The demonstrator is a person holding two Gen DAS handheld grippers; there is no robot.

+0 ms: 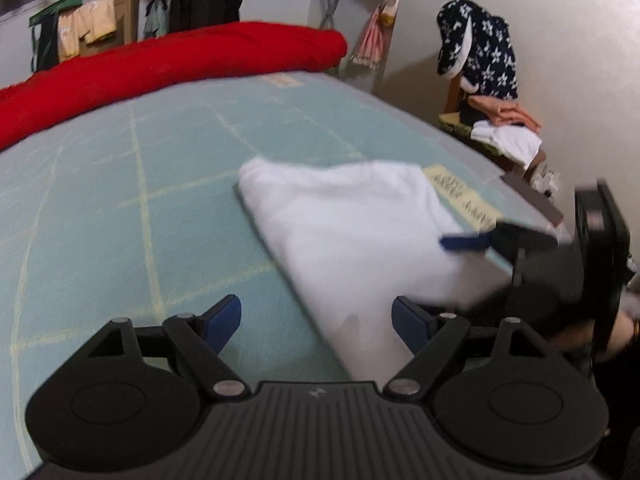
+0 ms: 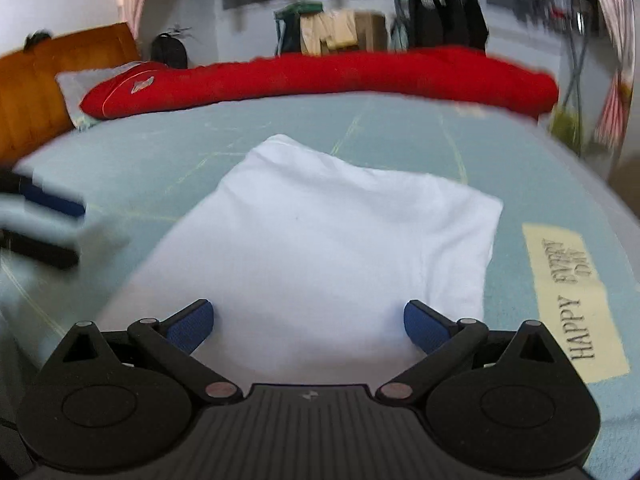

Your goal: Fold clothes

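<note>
White garment (image 2: 320, 248) folded into a rough rectangle, flat on bed (image 1: 100, 220) near its edge.
Left tongs (image 1: 316, 320) and right tongs (image 2: 308, 326) spread wide, holding nothing. Risk: dragging a pad across loose cloth, undoing folds or nudging it off the edge.

Motion-smeared right gripper (image 1: 472, 240) at frame edge, grip unreadable. Left gripper (image 2: 48, 208) blurred, cropped at the border. Garment's (image 2: 320, 248) near hem hidden behind gripper body.
</note>
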